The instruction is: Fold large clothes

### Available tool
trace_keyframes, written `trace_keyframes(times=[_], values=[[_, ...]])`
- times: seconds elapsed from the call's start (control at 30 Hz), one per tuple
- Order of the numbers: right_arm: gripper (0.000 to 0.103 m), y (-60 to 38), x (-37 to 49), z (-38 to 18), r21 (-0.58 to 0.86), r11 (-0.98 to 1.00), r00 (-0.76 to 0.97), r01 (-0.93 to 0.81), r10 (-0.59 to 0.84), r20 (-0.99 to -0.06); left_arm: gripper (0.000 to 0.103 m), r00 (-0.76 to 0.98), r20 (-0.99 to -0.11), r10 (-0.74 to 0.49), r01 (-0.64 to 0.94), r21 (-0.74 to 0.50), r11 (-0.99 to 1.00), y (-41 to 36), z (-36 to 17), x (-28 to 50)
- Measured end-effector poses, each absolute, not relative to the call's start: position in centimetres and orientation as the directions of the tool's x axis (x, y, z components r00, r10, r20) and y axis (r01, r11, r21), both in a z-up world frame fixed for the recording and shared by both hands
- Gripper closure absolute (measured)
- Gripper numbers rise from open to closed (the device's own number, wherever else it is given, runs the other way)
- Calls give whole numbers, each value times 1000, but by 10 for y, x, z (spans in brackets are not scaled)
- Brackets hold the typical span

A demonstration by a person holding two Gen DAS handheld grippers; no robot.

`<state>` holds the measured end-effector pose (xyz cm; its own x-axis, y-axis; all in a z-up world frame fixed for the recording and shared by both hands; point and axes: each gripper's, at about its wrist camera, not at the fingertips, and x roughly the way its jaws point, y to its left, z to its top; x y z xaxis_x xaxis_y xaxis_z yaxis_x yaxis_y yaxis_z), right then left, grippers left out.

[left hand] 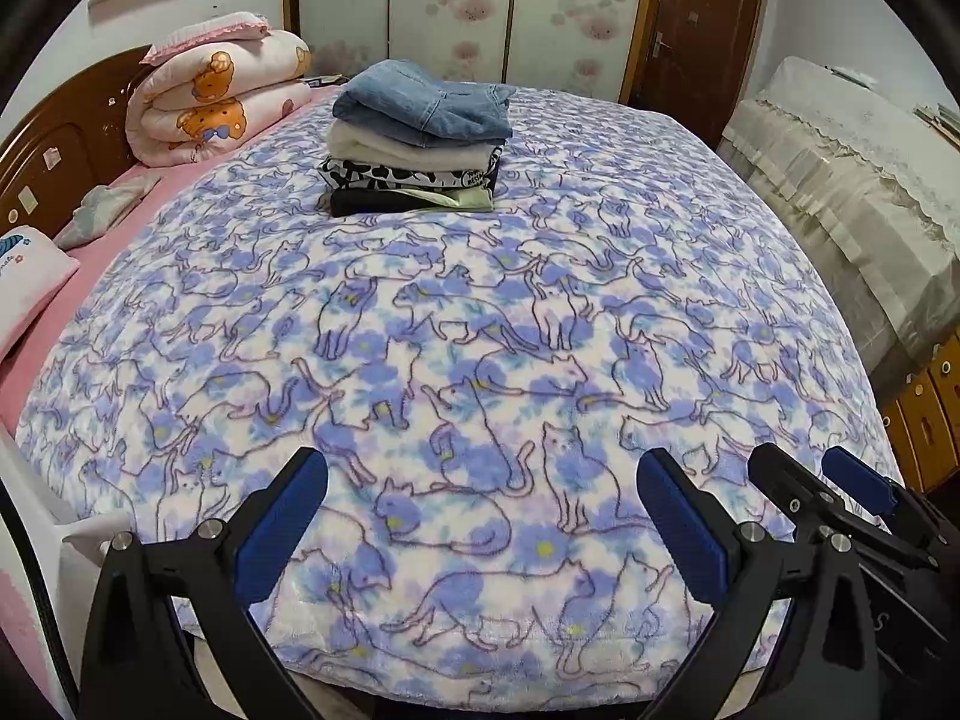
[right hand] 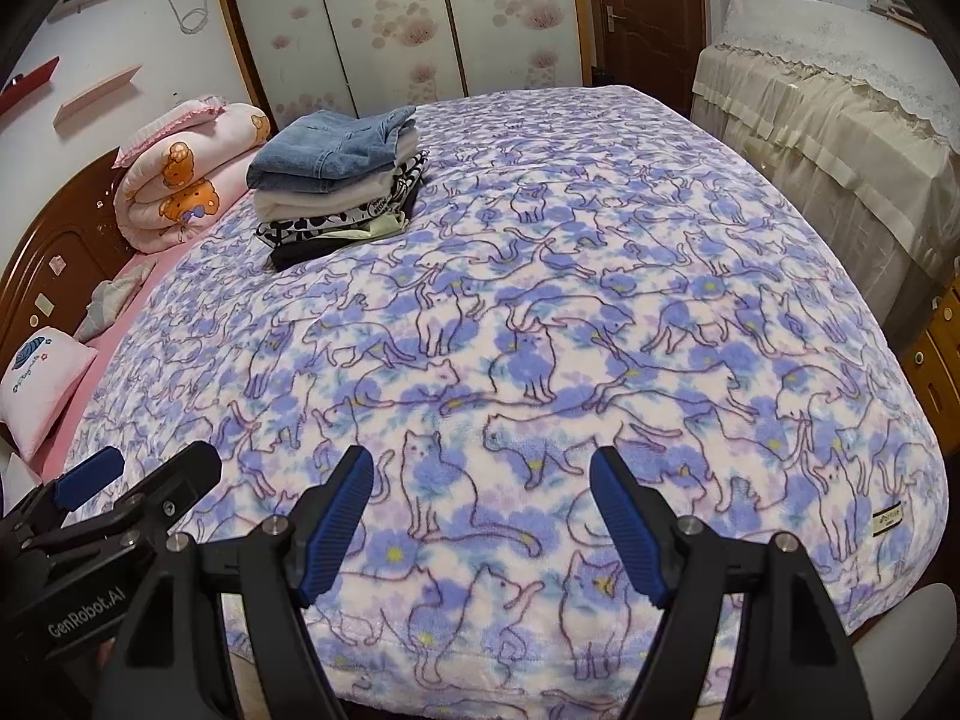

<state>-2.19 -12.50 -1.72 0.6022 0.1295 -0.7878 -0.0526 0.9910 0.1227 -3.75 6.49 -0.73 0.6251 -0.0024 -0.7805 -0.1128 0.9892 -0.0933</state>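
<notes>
A stack of folded clothes (left hand: 414,144), blue denim on top, then white, a black-and-white print, pale green and black, lies at the far side of the bed; it also shows in the right wrist view (right hand: 342,186). A blue-and-white cat-print blanket (left hand: 480,360) covers the bed (right hand: 540,330). My left gripper (left hand: 480,480) is open and empty above the blanket's near edge. My right gripper (right hand: 480,480) is open and empty beside it, to its right. Each gripper shows at the edge of the other's view.
A rolled pink bear-print quilt (left hand: 210,96) lies by the wooden headboard (left hand: 54,144) at the far left. A small pillow (right hand: 42,384) lies on the pink sheet at left. Lace-covered furniture (left hand: 852,180) stands right of the bed. Wardrobe doors (left hand: 456,6) stand behind.
</notes>
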Motion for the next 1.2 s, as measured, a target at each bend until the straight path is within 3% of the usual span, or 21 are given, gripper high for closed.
trace_keyframes(times=[1.2], values=[[28,-126,-25,-21,123,991,595,-45,126,-794,1,618,-786,18,-130,-80,988,60,-13,-43]])
